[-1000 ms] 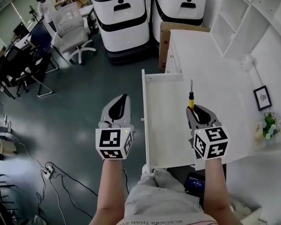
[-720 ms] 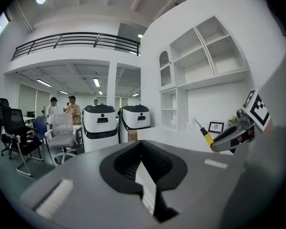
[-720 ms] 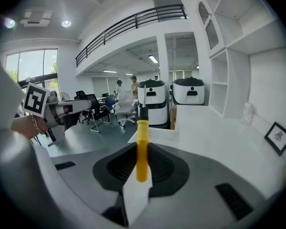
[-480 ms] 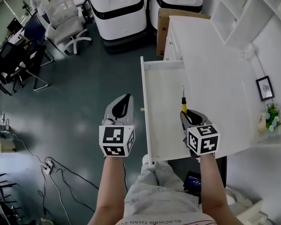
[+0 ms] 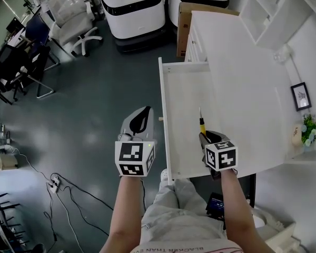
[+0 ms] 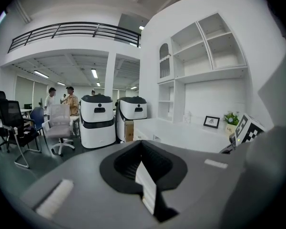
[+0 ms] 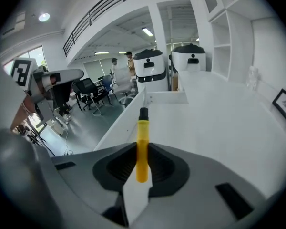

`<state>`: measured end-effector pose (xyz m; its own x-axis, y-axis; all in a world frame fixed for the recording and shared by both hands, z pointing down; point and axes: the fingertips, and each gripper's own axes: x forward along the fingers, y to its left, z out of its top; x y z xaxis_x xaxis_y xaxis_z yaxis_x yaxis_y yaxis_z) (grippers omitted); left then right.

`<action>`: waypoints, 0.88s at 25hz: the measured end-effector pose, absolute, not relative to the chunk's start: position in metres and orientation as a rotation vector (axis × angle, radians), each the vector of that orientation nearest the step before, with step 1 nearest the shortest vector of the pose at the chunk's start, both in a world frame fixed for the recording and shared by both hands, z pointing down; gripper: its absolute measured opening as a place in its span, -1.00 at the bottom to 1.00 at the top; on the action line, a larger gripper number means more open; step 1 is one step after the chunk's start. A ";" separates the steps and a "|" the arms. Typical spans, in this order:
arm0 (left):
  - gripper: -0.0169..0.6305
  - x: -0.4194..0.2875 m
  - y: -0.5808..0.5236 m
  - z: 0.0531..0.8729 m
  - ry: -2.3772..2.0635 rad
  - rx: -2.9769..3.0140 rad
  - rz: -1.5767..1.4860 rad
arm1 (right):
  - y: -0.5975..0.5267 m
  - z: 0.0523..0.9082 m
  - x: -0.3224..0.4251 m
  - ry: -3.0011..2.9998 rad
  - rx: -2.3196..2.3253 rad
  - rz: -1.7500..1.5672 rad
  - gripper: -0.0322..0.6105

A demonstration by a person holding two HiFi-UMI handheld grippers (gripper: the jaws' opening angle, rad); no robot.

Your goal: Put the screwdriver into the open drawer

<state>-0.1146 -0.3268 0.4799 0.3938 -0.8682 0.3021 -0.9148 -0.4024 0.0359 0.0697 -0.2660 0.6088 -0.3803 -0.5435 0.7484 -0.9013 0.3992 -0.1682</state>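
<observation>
**Screwdriver, yellow handle: held over the open drawer**

Location: the screwdriver (image 7: 142,144) sits above the near end of the open drawer (image 5: 164,115), inside its left wall. The shaft points toward the drawer's far end. Whether the tip touches the drawer floor cannot be told.

Holder: the right gripper (image 5: 204,137) has its jaws closed to a narrow gap around the butt end of the handle. Most of the handle and the whole shaft stick out past the pads.

Other claw: the left gripper (image 6: 143,168) is outside the drawer, just beside its left wall. Its jaws are pressed together with nothing between them.

Handling, as judged:
- It is likely light and rigid, and not fragile.
- The smooth round plastic handle may slip or swivel in the pads, and may roll once set down.
- The handle is the best place to grip, as the thin metal shaft offers little purchase.
- A low release onto the flat white drawer floor should suit it.
</observation>
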 end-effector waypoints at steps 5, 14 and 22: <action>-0.92 -0.110 -0.327 0.489 -1.581 2.440 0.357 | -0.259 0.634 0.068 -2.020 1.182 0.826 -0.66; -0.92 -0.113 -0.330 0.495 -1.590 2.414 0.370 | -0.249 0.681 0.059 -1.938 1.102 0.925 -0.66; -0.92 -0.115 -0.328 0.503 -1.575 2.411 0.396 | -0.241 0.716 0.059 -1.844 1.077 0.978 -0.66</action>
